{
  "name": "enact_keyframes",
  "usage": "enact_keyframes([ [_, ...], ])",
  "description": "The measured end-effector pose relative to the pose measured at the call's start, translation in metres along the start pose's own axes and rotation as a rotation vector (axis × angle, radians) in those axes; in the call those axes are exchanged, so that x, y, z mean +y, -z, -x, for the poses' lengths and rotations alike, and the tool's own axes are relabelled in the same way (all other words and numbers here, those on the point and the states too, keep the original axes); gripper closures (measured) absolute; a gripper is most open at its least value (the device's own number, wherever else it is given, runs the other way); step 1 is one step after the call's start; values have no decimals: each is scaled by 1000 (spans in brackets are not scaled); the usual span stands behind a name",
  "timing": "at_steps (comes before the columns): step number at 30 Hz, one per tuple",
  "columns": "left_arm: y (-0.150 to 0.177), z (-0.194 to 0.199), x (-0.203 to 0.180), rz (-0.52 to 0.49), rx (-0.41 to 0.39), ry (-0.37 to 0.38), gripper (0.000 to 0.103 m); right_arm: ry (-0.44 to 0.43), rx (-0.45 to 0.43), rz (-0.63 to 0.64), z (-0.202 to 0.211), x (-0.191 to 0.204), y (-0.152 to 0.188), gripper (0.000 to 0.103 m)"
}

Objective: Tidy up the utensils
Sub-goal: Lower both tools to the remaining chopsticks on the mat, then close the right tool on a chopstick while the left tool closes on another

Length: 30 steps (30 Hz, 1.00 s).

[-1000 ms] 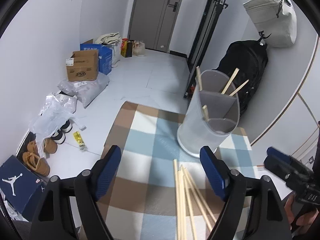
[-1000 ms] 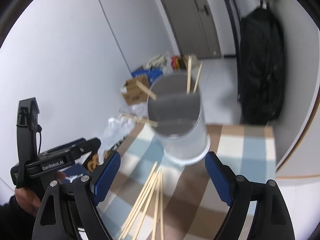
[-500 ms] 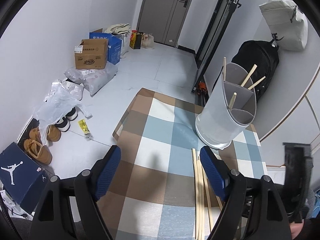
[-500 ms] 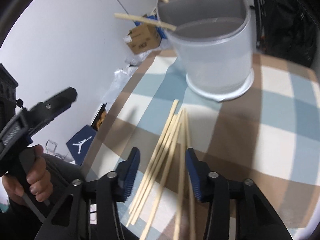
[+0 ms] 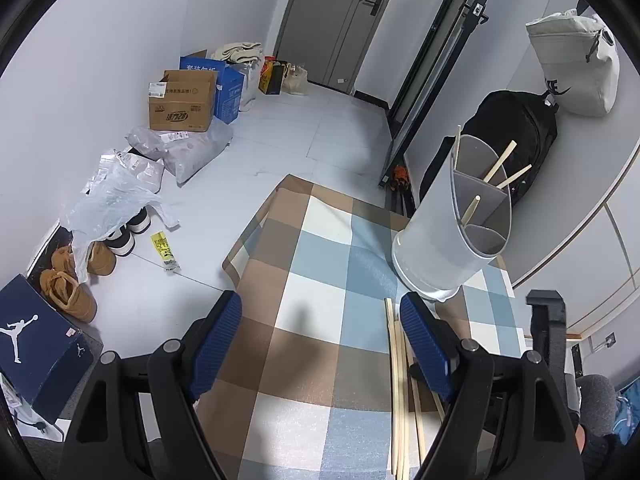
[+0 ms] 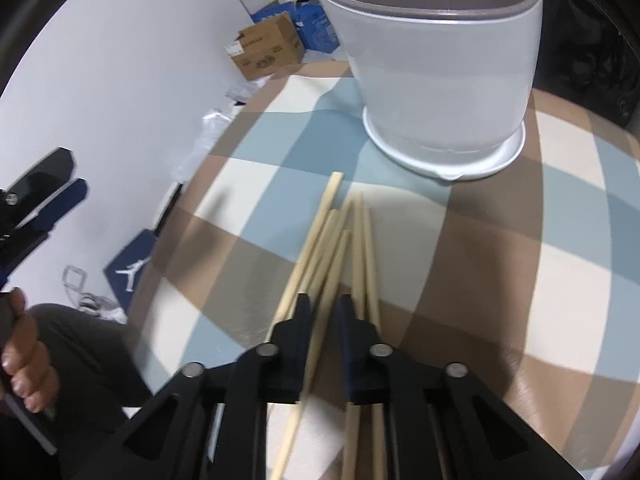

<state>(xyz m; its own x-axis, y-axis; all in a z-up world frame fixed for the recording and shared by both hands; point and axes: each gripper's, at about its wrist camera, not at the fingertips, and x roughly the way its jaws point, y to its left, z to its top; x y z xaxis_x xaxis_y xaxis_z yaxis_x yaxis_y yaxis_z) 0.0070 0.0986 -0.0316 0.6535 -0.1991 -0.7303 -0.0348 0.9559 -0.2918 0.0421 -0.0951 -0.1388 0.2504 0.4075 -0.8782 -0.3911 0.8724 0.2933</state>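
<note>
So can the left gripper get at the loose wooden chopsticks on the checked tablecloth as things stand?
Probably yes. The left gripper is open above the checked tablecloth, and the wooden chopsticks lie by its right finger; but the right gripper is already nearly shut around one.

A home entryway: shoes (image 5: 68, 288), cardboard box (image 5: 182, 100), backpack (image 5: 516, 128) and door (image 5: 340, 20).

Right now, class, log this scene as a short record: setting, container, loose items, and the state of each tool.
setting: checked cloth
container: white divided holder, upright, chopsticks already inside
loose items: wooden chopsticks lying flat in front of the holder
left tool: open, holding nothing
right tool: closed on one chopstick from the pile
</note>
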Motion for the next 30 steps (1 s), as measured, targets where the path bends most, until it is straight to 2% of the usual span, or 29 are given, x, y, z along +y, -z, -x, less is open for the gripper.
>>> enact_keyframes([
  [4,0,0,-1,-10,-3,-5,25,75,7,47,-2,9,-8,94],
  [7,0,1,-1,-20,-10,-18,25,134,17,83,-5,17,-13,97],
  [14,-1,-1,1,-26,-13,-59,25,192,20,108,-9,22,-23,97],
  [21,0,-9,7,-5,13,-76,25,146,-23,67,-3,10,-16,99],
  [25,3,-17,2,-27,41,-84,25,97,-104,19,20,-2,-10,99],
  [30,8,-36,-18,-88,126,-74,25,59,-243,-12,61,-13,-5,99],
])
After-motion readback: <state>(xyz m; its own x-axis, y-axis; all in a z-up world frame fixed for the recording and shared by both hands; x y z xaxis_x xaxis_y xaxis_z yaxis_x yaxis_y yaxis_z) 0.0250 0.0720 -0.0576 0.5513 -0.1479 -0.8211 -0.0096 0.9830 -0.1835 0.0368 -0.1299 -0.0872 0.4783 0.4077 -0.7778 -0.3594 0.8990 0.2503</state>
